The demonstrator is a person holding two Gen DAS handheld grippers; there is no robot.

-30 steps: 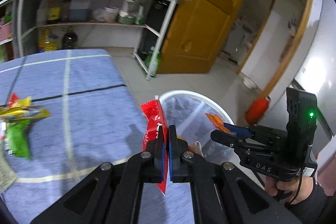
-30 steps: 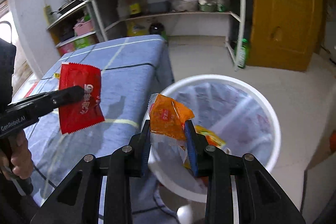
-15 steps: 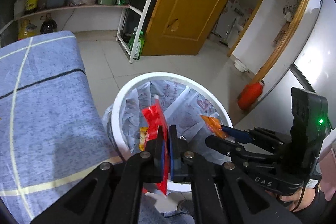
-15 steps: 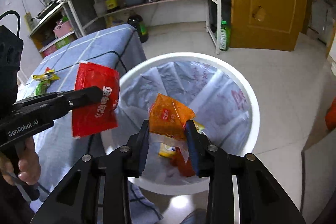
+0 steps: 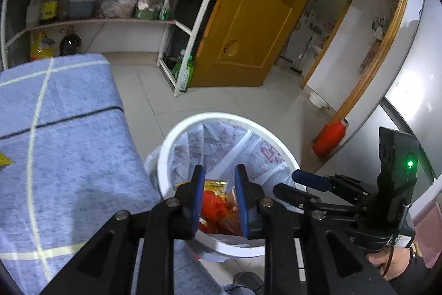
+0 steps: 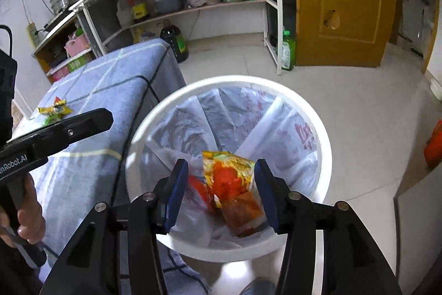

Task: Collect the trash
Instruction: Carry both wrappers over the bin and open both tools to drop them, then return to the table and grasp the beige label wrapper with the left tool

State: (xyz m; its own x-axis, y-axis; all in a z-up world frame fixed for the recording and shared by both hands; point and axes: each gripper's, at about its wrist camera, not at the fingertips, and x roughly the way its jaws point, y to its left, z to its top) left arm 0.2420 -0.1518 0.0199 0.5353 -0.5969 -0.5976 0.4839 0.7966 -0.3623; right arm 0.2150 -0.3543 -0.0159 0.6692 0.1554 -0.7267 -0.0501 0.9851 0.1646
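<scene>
Left wrist view: left gripper (image 5: 216,188) poised over white trash bin (image 5: 176,137), jaws opening, blue pads apart, nothing pinched between them. Seen through the gap, deep in the bin: red and yellow snack wrappers (image 5: 216,205), lying on the liner bag (image 5: 215,140), clear of both pads. At 3 o'clock from the left gripper, just beside it: right gripper (image 5: 290,183), black fingers spread, also above the bin's rim, gripped from below by a hand (image 5: 386,261) in a dark sleeve. At 9 o'clock from the bin: blue tablecloth (image 5: 63,129) with pale stripes, edge hanging just beside the bin wall.

Right wrist view: right gripper (image 6: 221,176) directly above the bin (image 6: 323,140), jaws opening and wide, pads touching nothing. Wrappers (image 6: 229,179) below and between the fingers, resting against the liner at the bin's near side: a yellow-green-red packet on top, an orange one under it toward 5 o'clock. At 9 o'clock: left gripper (image 6: 94,120), held by a hand (image 6: 30,212). At 10 o'clock, well apart on the tablecloth (image 6: 110,90): more wrappers still on the table (image 6: 54,109), yellow and green.
</scene>
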